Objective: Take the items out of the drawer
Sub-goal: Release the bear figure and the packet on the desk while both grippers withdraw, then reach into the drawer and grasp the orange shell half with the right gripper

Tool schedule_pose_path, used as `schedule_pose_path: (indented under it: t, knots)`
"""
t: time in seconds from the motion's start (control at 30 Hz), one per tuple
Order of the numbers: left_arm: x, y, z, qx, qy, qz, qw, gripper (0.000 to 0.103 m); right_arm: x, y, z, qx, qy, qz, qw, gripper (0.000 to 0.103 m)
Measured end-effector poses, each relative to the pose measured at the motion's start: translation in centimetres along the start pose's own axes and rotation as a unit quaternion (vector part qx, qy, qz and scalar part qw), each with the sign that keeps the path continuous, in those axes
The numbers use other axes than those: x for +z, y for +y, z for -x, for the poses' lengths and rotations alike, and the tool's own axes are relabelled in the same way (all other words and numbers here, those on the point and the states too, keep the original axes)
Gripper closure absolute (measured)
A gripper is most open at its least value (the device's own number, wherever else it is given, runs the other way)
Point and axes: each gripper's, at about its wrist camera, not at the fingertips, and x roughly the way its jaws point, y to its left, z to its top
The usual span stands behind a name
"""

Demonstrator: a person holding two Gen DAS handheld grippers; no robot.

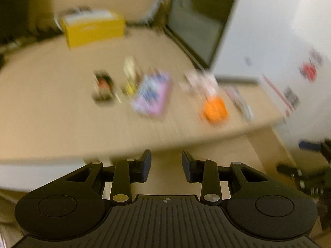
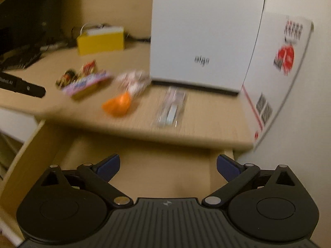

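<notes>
While both empty grippers, left half-open and right spread wide, are held over the pale wooden drawer, the soft orange packet at the tabletop edge could be knocked off; blur suggests haste.

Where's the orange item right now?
The round orange item lies on the tan wooden desktop, between the purple flat packet and the clear plastic packet.

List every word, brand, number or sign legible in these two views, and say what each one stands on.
"aigo": grey logo, slightly blurred, on the front of the white box.
"Robot.AI": white letters, start cut off at the frame edge, on the black bar at the left.
Red print and square codes on the white box's side: too blurred to read.
Snack packets on the desk: blurred, unreadable.
Left wrist view: nothing readable.
</notes>
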Motion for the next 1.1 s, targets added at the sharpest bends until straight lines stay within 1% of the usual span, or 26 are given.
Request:
schedule_pose_path:
  t: [0.07, 0.17, 0.2, 0.3, 0.37, 0.47, 0.53, 0.63, 0.7, 0.8, 0.83, 0.93, 0.97, 1.03, 1.1]
  knots:
    - [-1.3, -0.9, -1.0, -0.020, 0.037, -0.002, 0.9991, 0.068, -0.8, -0.7, 0.3, 0.003, 0.015, -0.017, 1.000, 0.005]
    - [-3.2, -2.0, -2.4, -0.047, 0.084, -0.007, 0.9953, 0.068, -1.5, -2.2, 0.3, 0.030, 0.037, -0.063, 0.997, 0.005]
    - [-3.6, -2.3, -2.7, -0.050, 0.095, -0.012, 0.9941, 0.068, -1.7, -2.6, 0.2, 0.040, 0.046, -0.077, 0.995, 0.005]
    - [-4.6, -2.7, -3.2, -0.039, 0.116, -0.027, 0.9921, 0.068, -2.5, -2.8, -0.1, 0.058, 0.063, -0.094, 0.992, 0.005]
    - [-4.8, -2.3, -3.2, -0.030, 0.124, -0.021, 0.9916, 0.068, -3.0, -2.6, -0.1, 0.061, 0.069, -0.092, 0.992, 0.005]
    - [-4.7, -1.3, -2.8, -0.020, 0.118, -0.003, 0.9928, 0.068, -3.4, -2.4, -0.4, 0.061, 0.075, -0.092, 0.991, 0.006]
    - [-4.6, -0.3, -2.1, -0.019, 0.107, 0.017, 0.9939, 0.068, -3.3, -2.5, -0.6, 0.071, 0.081, -0.099, 0.989, 0.008]
    - [-4.2, 1.0, -1.1, -0.015, 0.087, 0.048, 0.9949, 0.068, -2.8, -1.3, -1.3, 0.113, 0.094, -0.103, 0.984, 0.009]
    - [-4.0, 1.9, -0.5, -0.010, 0.074, 0.060, 0.9954, 0.068, -2.1, 0.8, -2.3, 0.147, 0.112, -0.092, 0.978, 0.009]
    - [-3.7, 3.3, 0.3, 0.003, 0.056, 0.075, 0.9956, 0.068, -1.0, 5.8, -4.1, 0.215, 0.149, -0.049, 0.964, 0.010]
    - [-3.7, 3.8, 0.5, 0.006, 0.050, 0.082, 0.9954, 0.068, -0.7, 8.0, -4.8, 0.243, 0.165, -0.024, 0.956, 0.012]
    - [-3.6, 5.2, 1.1, 0.009, 0.038, 0.100, 0.9942, 0.068, 0.2, 13.5, -6.7, 0.297, 0.204, 0.055, 0.931, 0.015]
    - [-3.6, 5.6, 1.3, 0.012, 0.036, 0.103, 0.9940, 0.068, 0.4, 15.2, -7.4, 0.309, 0.214, 0.089, 0.922, 0.015]
    - [-3.4, 6.1, 1.4, 0.023, 0.037, 0.107, 0.9933, 0.068, 0.6, 18.0, -8.7, 0.318, 0.230, 0.150, 0.907, 0.015]
    - [-3.2, 6.6, 1.4, 0.031, 0.041, 0.107, 0.9929, 0.068, 0.5, 19.9, -10.4, 0.322, 0.254, 0.187, 0.893, 0.016]
